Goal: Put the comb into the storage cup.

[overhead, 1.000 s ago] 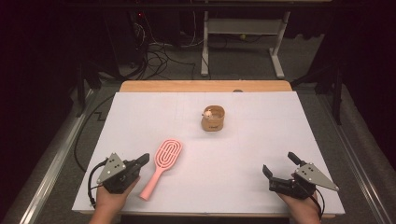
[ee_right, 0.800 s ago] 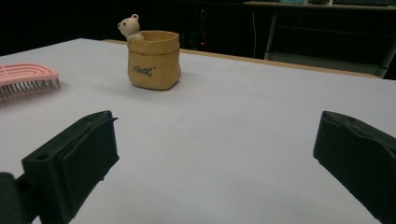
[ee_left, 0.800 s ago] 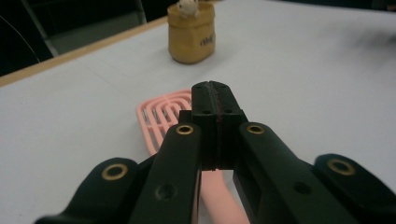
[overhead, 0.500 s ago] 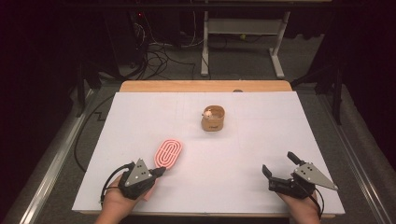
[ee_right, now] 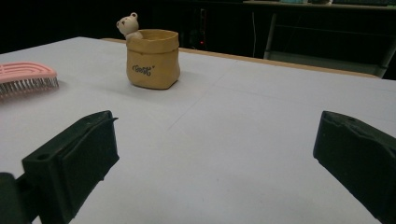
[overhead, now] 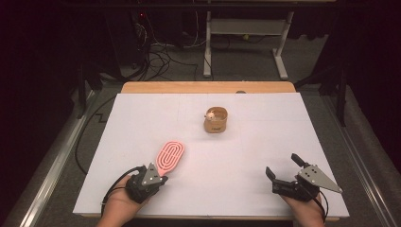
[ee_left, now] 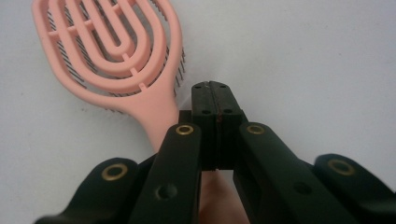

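A pink hairbrush (overhead: 169,157) lies bristles down on the white table, its head pointing away from me. My left gripper (overhead: 160,178) sits over the brush's handle. In the left gripper view the hairbrush (ee_left: 109,51) runs up and to the left, and its handle passes under the left finger. The left gripper (ee_left: 215,91) is shut, pad against pad, with nothing between them. My right gripper (overhead: 283,165) rests near the front right edge, open and empty. The right gripper view has the right gripper (ee_right: 219,154) with its jaws wide apart and the hairbrush (ee_right: 25,74) at far left.
A small tan pouch-shaped pot (overhead: 216,119) with a little bear figure at its rim stands mid-table, also ahead of the right gripper as the pot (ee_right: 153,58). A wooden strip (overhead: 208,87) edges the far side of the table. Cables and a desk frame lie on the floor beyond.
My left gripper has swung from left of the brush handle to right over it, now pointing along the brush. The brush and the right gripper have stayed put.
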Demonstrator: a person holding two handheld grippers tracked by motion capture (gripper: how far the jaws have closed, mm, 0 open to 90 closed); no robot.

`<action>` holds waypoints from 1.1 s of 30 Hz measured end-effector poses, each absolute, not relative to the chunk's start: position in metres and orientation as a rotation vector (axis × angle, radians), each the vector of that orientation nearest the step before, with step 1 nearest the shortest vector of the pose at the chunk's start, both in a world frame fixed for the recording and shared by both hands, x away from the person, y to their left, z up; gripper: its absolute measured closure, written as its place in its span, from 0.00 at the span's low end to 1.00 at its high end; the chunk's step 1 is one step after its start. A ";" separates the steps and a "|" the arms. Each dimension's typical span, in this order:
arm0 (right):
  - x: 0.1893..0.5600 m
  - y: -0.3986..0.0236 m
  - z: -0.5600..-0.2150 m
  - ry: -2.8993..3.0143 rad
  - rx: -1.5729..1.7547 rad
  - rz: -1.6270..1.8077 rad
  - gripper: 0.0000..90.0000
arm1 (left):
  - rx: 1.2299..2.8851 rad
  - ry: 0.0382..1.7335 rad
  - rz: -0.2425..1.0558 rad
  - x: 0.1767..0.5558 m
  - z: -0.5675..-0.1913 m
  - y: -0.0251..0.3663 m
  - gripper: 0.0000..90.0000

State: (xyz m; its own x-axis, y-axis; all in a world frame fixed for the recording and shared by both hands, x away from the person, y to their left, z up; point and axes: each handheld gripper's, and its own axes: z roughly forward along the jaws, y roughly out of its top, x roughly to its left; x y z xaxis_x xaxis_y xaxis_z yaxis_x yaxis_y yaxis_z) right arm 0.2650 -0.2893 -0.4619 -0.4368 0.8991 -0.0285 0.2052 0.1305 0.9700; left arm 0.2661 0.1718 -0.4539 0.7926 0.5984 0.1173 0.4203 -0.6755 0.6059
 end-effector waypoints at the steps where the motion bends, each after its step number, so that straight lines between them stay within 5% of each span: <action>1: 0.265 -0.289 -0.462 1.753 1.071 1.345 0.01 | 2.410 0.760 0.412 0.267 -0.454 0.173 0.98; 18: 0.265 -0.290 -0.462 1.754 1.072 1.345 0.01 | 2.359 0.751 0.438 0.267 -0.450 0.183 0.98; 33: 0.265 -0.290 -0.462 1.754 1.071 1.344 0.01 | 1.927 0.872 0.377 0.277 -0.445 0.238 0.97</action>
State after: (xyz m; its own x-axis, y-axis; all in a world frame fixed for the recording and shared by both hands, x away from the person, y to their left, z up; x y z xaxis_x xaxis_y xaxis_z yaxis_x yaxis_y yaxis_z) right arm 0.2653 -0.2896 -0.4621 -0.4366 0.8992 -0.0287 0.2059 0.1310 0.9698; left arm 0.2765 0.2380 -0.4451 0.6978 0.7098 -0.0965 0.4156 -0.2914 0.8616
